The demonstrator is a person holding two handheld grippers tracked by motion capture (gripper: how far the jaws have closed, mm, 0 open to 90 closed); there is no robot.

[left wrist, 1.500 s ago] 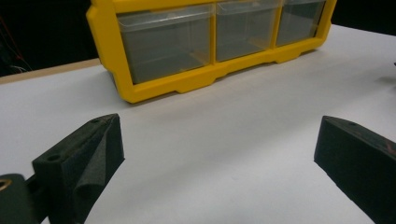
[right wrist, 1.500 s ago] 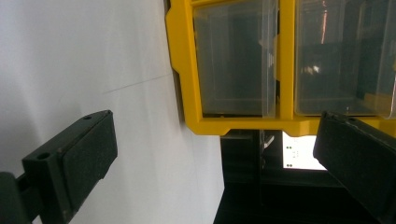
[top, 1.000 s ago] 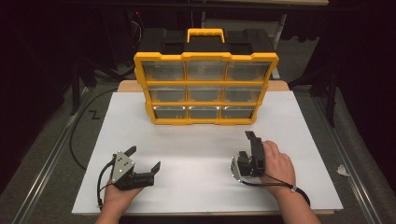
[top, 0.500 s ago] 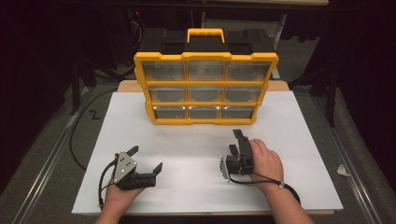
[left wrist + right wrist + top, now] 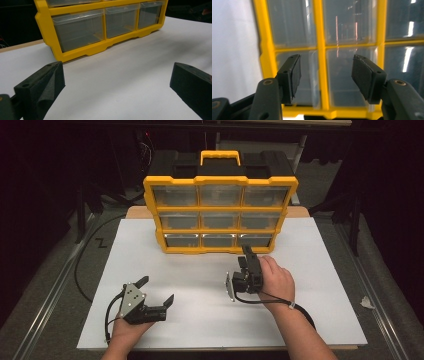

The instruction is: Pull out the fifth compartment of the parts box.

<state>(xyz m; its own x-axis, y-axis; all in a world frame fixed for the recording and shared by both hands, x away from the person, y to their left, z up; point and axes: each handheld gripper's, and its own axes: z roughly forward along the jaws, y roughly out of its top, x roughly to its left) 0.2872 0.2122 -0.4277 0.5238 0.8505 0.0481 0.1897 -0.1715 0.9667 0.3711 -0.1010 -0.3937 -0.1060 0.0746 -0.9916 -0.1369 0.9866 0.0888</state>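
Note:
A yellow organizer (image 5: 220,182) with clear drawers and a black top stands upright at the back of the white table (image 5: 320,285). My right gripper (image 5: 247,254) is turned on its side just in front of the bottom row, near the right-hand drawer (image 5: 255,240). Its jaws have just been closing and stand partly open with nothing between them. In the right gripper view, my right gripper (image 5: 327,62) frames a yellow divider (image 5: 320,50) between two drawers. My left gripper (image 5: 157,290) rests low at the front left, open wide and empty. In the left gripper view, my left gripper (image 5: 117,72) faces the organizer (image 5: 82,51).
A black cable (image 5: 82,270) loops on the floor left of the table. A small white scrap (image 5: 367,302) lies on the floor to the right. Metal rails run along both sides of the table.
My right gripper has travelled left and forward, from the front right of the table up to the organizer's bottom row. The left gripper has stayed where it was.

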